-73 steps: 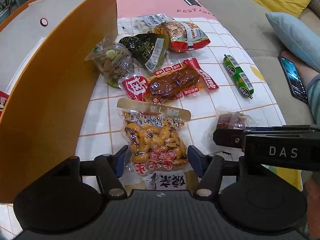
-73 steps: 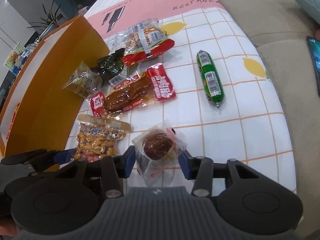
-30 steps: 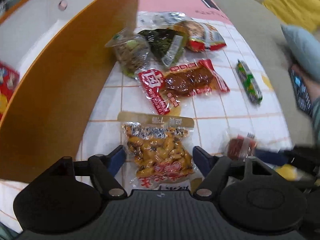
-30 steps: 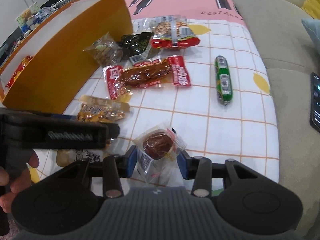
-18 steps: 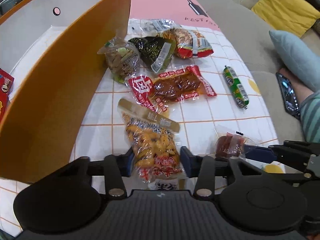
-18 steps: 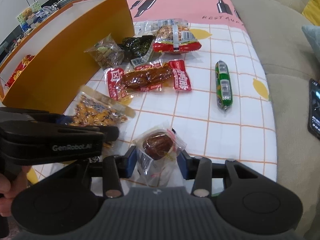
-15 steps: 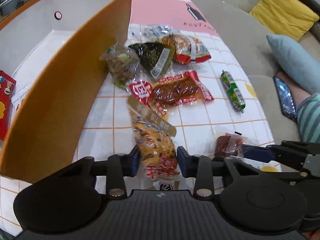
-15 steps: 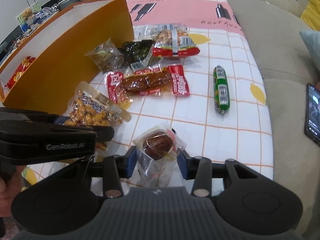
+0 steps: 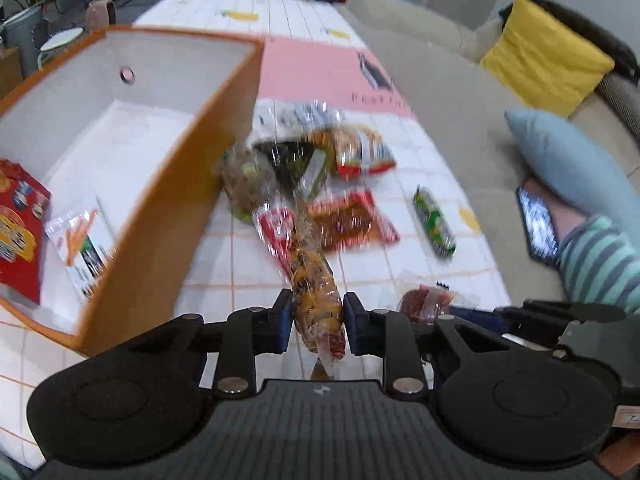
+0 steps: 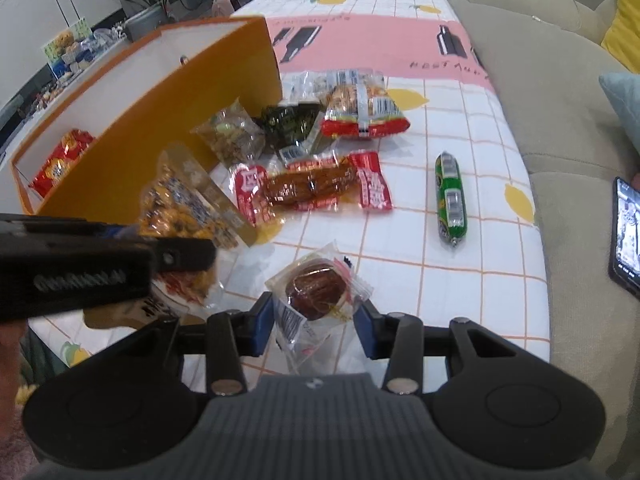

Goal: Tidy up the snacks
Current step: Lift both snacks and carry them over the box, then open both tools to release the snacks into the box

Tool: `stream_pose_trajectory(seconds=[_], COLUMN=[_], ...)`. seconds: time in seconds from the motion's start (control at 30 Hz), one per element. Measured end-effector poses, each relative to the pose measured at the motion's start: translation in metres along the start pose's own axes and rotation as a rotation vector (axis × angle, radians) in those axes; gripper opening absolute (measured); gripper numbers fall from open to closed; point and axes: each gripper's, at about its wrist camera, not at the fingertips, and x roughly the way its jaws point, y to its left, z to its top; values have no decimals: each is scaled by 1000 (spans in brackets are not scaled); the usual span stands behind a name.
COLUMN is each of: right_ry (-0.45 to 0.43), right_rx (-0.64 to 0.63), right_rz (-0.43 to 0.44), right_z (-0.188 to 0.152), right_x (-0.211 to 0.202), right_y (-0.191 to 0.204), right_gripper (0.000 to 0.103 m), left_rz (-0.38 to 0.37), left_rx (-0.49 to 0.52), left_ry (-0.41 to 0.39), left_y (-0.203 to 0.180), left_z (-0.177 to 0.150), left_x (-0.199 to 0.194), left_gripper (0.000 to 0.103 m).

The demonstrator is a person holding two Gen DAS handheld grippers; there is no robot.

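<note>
Left wrist view: the left gripper [image 9: 315,322], which half a second ago had only just squeezed the yellow peanut pack [image 9: 316,300] against the tablecloth [image 9: 400,264], now carries it clear of the cloth, jaws clamped on its lower half and the pack standing on edge. The frame is smeared with motion, and the orange box [image 9: 160,216] at the table's left edge has swung closer, its white floor showing a red packet [image 9: 18,232] and a clear sachet [image 9: 80,240] already inside. That suggests the peanuts are headed for the box next.

In the right wrist view, the right gripper [image 10: 316,328] is closed on the round brown snack [image 10: 318,290] in clear wrap near the table's near edge, as it was a second ago; the wrapper looks lifted slightly off the cloth.

Left on the table: a green sausage [image 10: 451,200] toward the right edge, a red-labelled meat pack [image 10: 312,190] at centre, and more bags beside the box's far corner. Sorting looks well short of finished.
</note>
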Motion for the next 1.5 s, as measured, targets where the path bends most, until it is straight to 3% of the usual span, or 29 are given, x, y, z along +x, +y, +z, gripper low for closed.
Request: stream_pose_trajectory(seconds=[0.37, 0.7, 0.93, 1.1, 1.5], right_ry=[-201, -297, -255, -198, -66], right_rx=[-64, -267, -426, -553, -750], right_rz=[67, 193, 232, 188, 96], right_z=[43, 109, 140, 151, 154], right_x=[-54, -63, -32, 3, 80], right_y=[32, 112, 169, 197, 213], right_gripper=[41, 40, 40, 40, 40], left_rz=[9, 140, 187, 199, 176], left_rx=[-34, -29, -53, -67, -68], left_ry=[-163, -221, -109, -5, 177], left_y=[27, 78, 117, 139, 161], left_z=[44, 90, 108, 110, 102], left_x=[-76, -113, -94, -70, -22], left_gripper=[29, 29, 29, 29, 29])
